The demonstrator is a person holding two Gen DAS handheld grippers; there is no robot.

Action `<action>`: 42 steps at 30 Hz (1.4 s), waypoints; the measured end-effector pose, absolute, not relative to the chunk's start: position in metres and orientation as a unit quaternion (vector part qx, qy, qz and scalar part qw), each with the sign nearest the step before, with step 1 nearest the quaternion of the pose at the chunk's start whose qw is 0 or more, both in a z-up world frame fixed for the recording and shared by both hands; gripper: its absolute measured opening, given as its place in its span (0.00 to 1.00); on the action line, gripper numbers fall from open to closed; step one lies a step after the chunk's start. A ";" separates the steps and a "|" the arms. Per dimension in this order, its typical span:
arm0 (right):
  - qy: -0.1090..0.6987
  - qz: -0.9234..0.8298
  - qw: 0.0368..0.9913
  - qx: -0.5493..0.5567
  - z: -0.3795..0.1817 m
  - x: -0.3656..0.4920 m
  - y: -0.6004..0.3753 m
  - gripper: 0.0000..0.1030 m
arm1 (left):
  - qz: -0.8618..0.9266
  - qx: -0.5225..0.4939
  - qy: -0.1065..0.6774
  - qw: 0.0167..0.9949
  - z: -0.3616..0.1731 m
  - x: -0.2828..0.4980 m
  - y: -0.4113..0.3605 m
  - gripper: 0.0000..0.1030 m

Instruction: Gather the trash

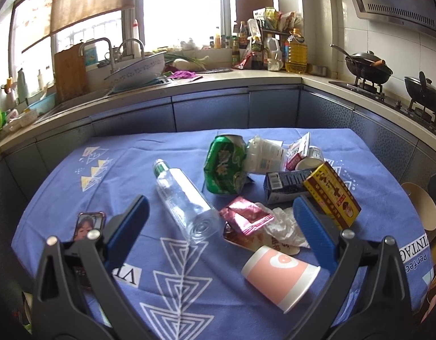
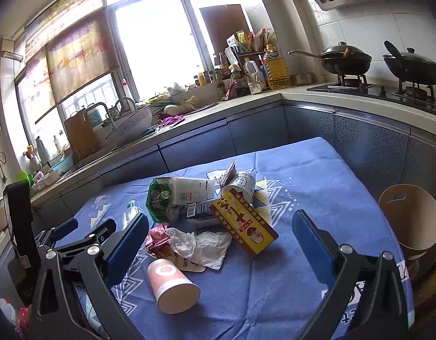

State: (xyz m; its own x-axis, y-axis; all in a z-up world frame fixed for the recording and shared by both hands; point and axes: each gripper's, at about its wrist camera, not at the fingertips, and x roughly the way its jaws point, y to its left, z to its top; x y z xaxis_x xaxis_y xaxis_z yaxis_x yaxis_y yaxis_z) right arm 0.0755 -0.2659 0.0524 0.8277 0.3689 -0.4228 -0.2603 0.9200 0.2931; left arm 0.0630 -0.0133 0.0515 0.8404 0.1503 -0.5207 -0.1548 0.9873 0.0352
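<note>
Trash sits in a loose heap mid-table on a blue cloth (image 1: 62, 198) w/ white triangle print.

Left gripper (image 1: 220, 215): jaws spread wide, holding nothing, hovering over near part of heap. Right gripper (image 2: 220, 232): also wide apart, empty, above the near-right side of pile.

Items:
- Clear plastic bottle (image 1: 184, 198), green cap, lying on its side, base toward camera, left of heap.
- Green can (image 1: 225, 167), badly crushed, far-centre, touching a crumpled white plastic container (image 1: 263, 155) on its right.
- Dark carton (image 1: 286, 184), on its side, right of can.
- Yellow/red box (image 1: 331, 195) w/ printed characters, tilted, leaning on the carton; near-right edge of heap.
- Pink foil wrapper (image 1: 243, 215), creased, just beside a crumpled white tissue (image 1: 283, 223); both near-centre.
- Pink-and-white paper cup (image 1: 277, 277), on its side, nearest item, apart from main heap, mouth pointing right in left wrist view.
- Small white cup (image 2: 242, 187) & torn packet behind box at far side; details too small to read.

Phone (image 1: 87, 225) w/ photo case lies flat at near-left of cloth. Brown round bin (image 2: 410, 221) stands off table's right edge.
</note>
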 end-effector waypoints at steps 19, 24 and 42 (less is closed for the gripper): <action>0.245 0.175 0.948 0.101 0.048 0.075 -0.259 0.91 | 0.082 -0.002 0.255 0.963 0.055 0.060 -0.011 0.95; 0.248 0.177 0.947 0.101 0.048 0.074 -0.258 0.89 | 0.082 -0.003 0.255 0.963 0.055 0.060 -0.012 0.95; 0.277 0.183 0.938 0.103 0.033 0.083 -0.259 0.81 | 0.057 -0.006 0.267 0.962 0.035 0.056 -0.006 0.95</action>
State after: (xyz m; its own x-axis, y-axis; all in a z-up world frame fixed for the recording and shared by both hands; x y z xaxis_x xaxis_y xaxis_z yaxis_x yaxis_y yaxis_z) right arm 0.0827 -0.2590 0.0334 0.7793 0.4006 -0.4818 -0.2865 0.9116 0.2947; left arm 0.0558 -0.0060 0.0347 0.8514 0.1055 -0.5138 -0.1122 0.9935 0.0181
